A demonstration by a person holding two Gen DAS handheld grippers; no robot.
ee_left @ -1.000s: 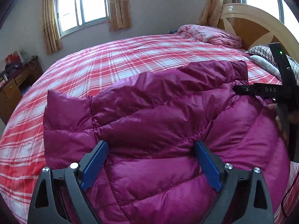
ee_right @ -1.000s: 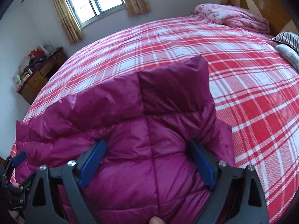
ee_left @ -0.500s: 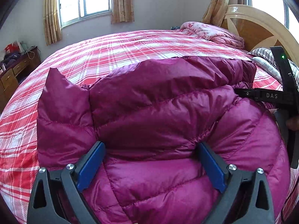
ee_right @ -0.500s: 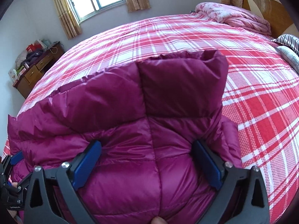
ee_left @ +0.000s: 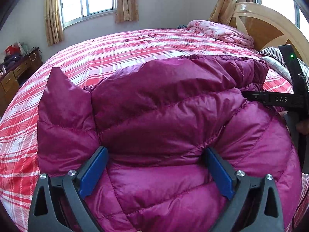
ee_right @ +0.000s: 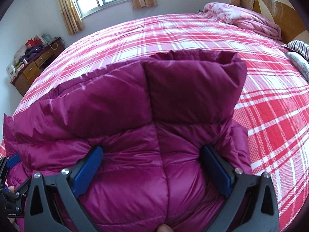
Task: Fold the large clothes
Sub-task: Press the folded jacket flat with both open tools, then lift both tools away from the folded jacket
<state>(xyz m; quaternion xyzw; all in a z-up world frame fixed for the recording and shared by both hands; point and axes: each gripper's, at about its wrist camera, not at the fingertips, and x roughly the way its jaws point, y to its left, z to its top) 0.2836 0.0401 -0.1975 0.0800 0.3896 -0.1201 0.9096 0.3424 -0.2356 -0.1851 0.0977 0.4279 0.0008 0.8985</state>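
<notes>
Working with a magenta puffer jacket (ee_left: pixel 164 116) here, held up just over the red plaid bedspread (ee_left: pixel 115 54) at the near side of the bed, with its top edge standing up and flopping forward in both views. Looks mid-fold, with the lifted part about to go over the rest. Gripped from both ends: left gripper (ee_left: pixel 155 150) clamped on a fat wad of quilting, blue pads (ee_left: pixel 92 174) set wide but dug into the puff on either side; same story for the right gripper (ee_right: pixel 151 148), wide-set fingers squeezing a thick bulge near a vertical seam. Worth noting: slippery shell plus lots of air inside, so probably springy and keen to slide out of a loose pinch. So, for doing this well: hold firm, move both ends together at the same height, and carry the raised edge straight across instead of dragging it over the bedspread. Lay it down flat, line up edge on edge, then press down to squash the air before letting go, otherwise likely to pop back open. Plenty of bare bedspread ahead to land on; pink blanket (ee_left: pixel 222 31) and wooden headboard (ee_left: pixel 270 29) sit well away at the far end, so no snag risk there.
</notes>
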